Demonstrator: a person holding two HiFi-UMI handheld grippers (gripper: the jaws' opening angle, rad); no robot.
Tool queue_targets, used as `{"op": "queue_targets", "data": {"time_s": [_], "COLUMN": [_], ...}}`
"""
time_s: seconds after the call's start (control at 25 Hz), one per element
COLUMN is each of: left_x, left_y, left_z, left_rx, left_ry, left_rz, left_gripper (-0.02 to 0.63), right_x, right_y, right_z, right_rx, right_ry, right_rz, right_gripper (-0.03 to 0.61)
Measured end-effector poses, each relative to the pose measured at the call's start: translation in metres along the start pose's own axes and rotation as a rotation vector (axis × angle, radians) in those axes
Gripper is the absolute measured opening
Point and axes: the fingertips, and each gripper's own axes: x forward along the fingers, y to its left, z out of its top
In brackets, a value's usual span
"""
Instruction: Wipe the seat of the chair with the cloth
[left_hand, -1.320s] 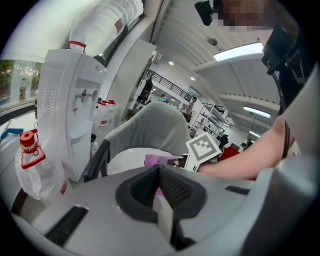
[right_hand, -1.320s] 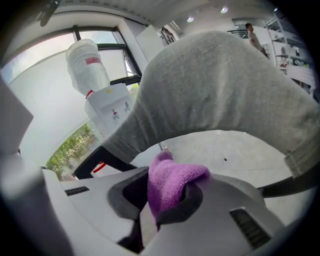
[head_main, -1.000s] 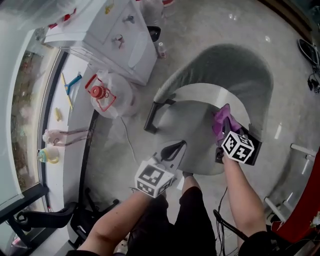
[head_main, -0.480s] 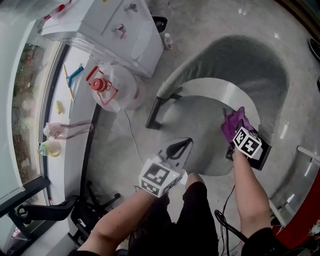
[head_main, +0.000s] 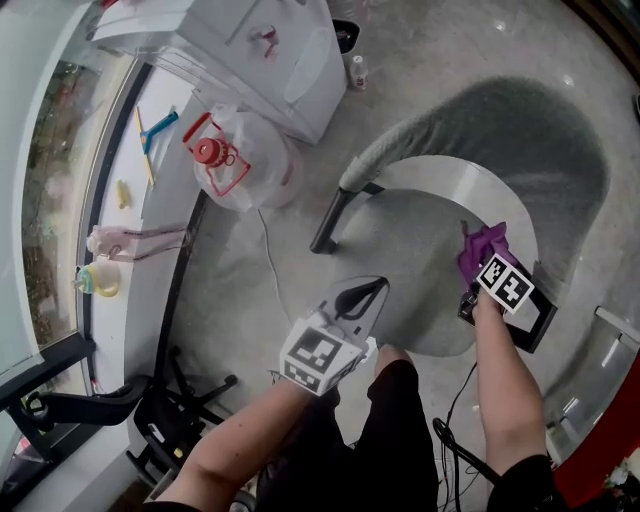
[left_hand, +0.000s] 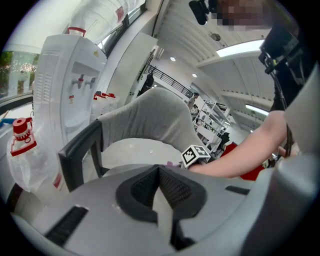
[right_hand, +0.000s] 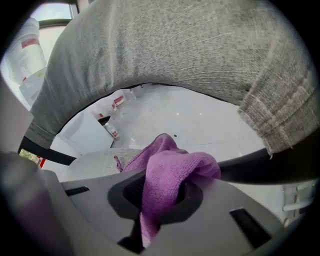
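head view puts the purple cloth (head_main: 481, 247) at about 3 o'clock on the grey seat (head_main: 410, 262), close to where the seat meets the curved backrest (head_main: 500, 125). the right gripper (head_main: 472, 265) has it clenched between its jaws, and in the right gripper view the cloth (right_hand: 172, 172) bulges up out of the right gripper (right_hand: 160, 196) with a tail trailing down toward the seat (right_hand: 95, 160), under the overhang of the backrest (right_hand: 175, 45).

over the last second the whole chair has slid toward 3 o'clock in frame - mostly my head camera swinging. against the seat itself the cloth has only crept slightly toward 6 o'clock, so i read this as a short stroke along the right side, not a full pass.

the left gripper (head_main: 358, 297) has stayed at roughly 7 o'clock over the seat's front edge. its jaws are pressed together on nothing in the left gripper view (left_hand: 159, 187).

my judgement - the middle and the 9 o'clock side of the seat remain to be wiped.
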Motion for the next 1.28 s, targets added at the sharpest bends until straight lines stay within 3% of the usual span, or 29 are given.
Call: {"op": "queue_targets", "data": {"time_s": [1.28], "left_x": [-0.087], "left_y": [0.062], "left_z": [-0.012], "left_rx": [-0.082], "left_ry": [-0.068], "left_rz": [0.127], "left_gripper": [0.003], "right_x": [0.012], "right_y": [0.240], "right_z": [-0.029], "right_rx": [-0.318], "right_ry": [0.059], "right_rz": [0.317], "right_gripper": [0.029]}}
